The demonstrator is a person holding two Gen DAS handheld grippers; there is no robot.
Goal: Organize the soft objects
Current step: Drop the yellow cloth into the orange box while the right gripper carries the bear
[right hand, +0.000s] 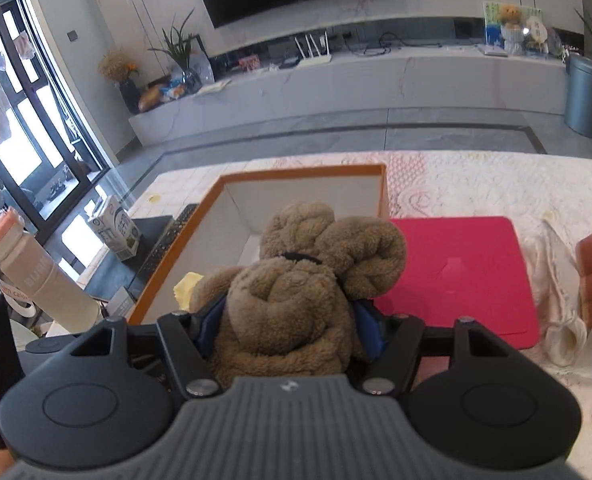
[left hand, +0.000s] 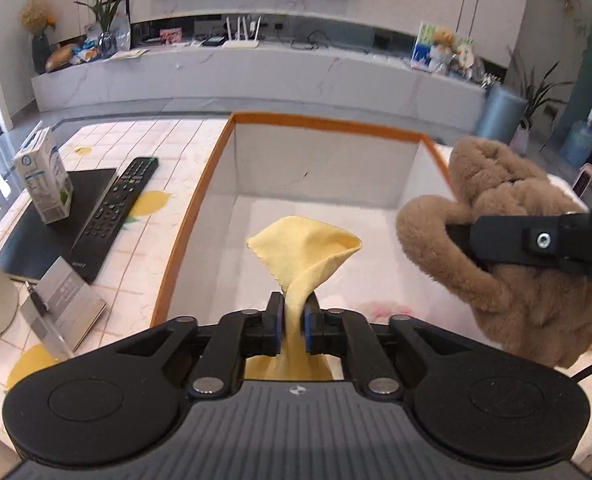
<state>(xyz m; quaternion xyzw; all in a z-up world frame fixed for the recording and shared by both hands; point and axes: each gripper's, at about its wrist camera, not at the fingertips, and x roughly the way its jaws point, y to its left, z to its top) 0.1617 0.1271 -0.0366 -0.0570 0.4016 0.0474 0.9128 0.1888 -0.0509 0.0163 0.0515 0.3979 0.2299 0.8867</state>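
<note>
Standing at the far left of the bench (left hand: 107, 136), which wears a cloth of pale tiles with yellow lemon prints, is a milk carton (left hand: 44, 176) resting on a flat black slab (left hand: 51, 224). Just beside it lies a black Sony remote (left hand: 115, 208), its brand lettering legible at the near end. A beige bottle (right hand: 43, 284) with a salmon cap carries partly readable white lettering.

The left tongs (left hand: 293, 318) are clamped on a yellow cloth (left hand: 308, 248), a thin microfibre square with pinked edges, twisted upward above the white floor of an open box (left hand: 199, 200). The box is rectangular, with white inner walls and an orange rim.

The right tongs (right hand: 287, 322) are clamped on a brown plush toy (right hand: 308, 280), fleecy and lumpy, held over the box's right edge. Right of the box lies a flat magenta mat (right hand: 464, 268), then a crumpled cream cloth (right hand: 556, 308).
</note>
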